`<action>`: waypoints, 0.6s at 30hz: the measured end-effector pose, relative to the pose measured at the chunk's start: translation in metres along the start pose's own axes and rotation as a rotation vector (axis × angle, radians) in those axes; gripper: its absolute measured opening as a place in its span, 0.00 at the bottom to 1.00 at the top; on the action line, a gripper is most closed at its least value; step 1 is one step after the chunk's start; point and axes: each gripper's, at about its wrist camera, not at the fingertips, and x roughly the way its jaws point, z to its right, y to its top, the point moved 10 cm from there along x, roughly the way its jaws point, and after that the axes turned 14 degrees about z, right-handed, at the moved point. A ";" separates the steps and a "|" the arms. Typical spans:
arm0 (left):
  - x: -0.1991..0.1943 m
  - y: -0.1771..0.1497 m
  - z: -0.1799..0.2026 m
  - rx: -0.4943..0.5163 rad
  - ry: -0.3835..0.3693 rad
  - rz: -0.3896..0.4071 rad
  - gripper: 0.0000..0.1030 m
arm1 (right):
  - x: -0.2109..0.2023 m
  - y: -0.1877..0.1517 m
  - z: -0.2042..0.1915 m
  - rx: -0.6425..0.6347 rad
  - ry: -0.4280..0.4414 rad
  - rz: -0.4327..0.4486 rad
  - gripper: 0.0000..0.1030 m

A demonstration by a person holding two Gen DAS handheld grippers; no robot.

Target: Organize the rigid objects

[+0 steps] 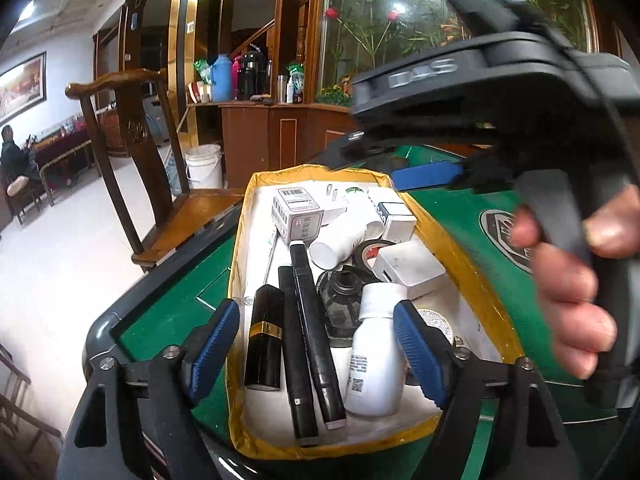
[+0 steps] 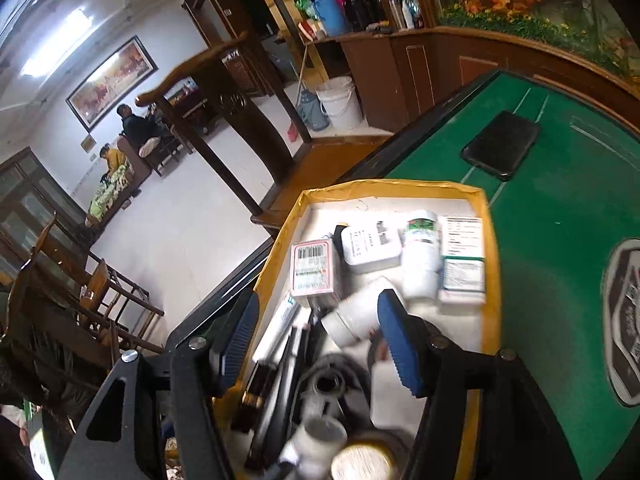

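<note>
Jaws of the left gripper [image 1: 318, 344] stand wide apart above the near end of the tray [image 1: 472, 276], gripping nothing. Between the blue pads [image 1: 214, 344], lower down in the tray, lie a black and gold lipstick tube [image 1: 266, 338], two black marker pens [image 1: 310, 328] side by side, and a white pill bottle [image 1: 378, 354] with a printed label. None of these touches a pad.

Jaws of the right gripper [image 2: 320, 340] are likewise parted and hold nothing; this view is blurred at its lower edge, so items there are hard to identify. A white bottle on its side [image 2: 356, 314] lies just beyond its right pad.

Tray contents, far end: a small carton with a barcode [image 1: 296, 214], a white charger block [image 1: 408, 266], a roll of black tape [image 1: 370, 252] and a dark glass ink bottle [image 1: 344, 296]. A further white bottle with a green label [image 2: 420, 256] lies beside a flat white and green carton [image 2: 462, 260].

The tray is white inside with yellow-taped walls and sits on a green table [image 2: 560, 220]. A black phone [image 2: 500, 144] lies on the table beyond the tray, apart from it.

A hand [image 1: 568, 284] holds the right gripper's handle in the left view. A wooden chair [image 1: 132, 140] stands beside the table.
</note>
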 end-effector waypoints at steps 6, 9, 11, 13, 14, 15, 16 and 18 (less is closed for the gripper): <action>-0.008 0.002 0.004 0.014 0.035 0.029 0.94 | -0.057 -0.003 0.018 -0.009 -0.004 0.100 0.74; -0.009 0.002 0.008 0.013 0.038 0.033 0.94 | -0.081 -0.012 0.037 -0.006 -0.015 0.128 0.77; -0.009 0.001 0.012 0.023 0.040 0.032 0.94 | -0.092 -0.020 0.046 -0.003 -0.019 0.134 0.77; -0.011 0.000 0.017 0.035 0.044 0.034 0.94 | -0.101 -0.034 0.058 0.006 -0.029 0.131 0.77; -0.011 0.000 0.020 0.042 0.044 0.032 0.94 | -0.104 -0.040 0.063 0.011 -0.032 0.128 0.77; -0.011 -0.001 0.022 0.050 0.048 0.029 0.94 | -0.107 -0.046 0.068 0.016 -0.037 0.123 0.77; -0.012 -0.002 0.025 0.055 0.050 0.030 0.94 | -0.111 -0.053 0.074 0.022 -0.042 0.118 0.77; -0.013 -0.002 0.027 0.067 0.056 0.030 0.94 | -0.117 -0.063 0.080 0.029 -0.044 0.119 0.77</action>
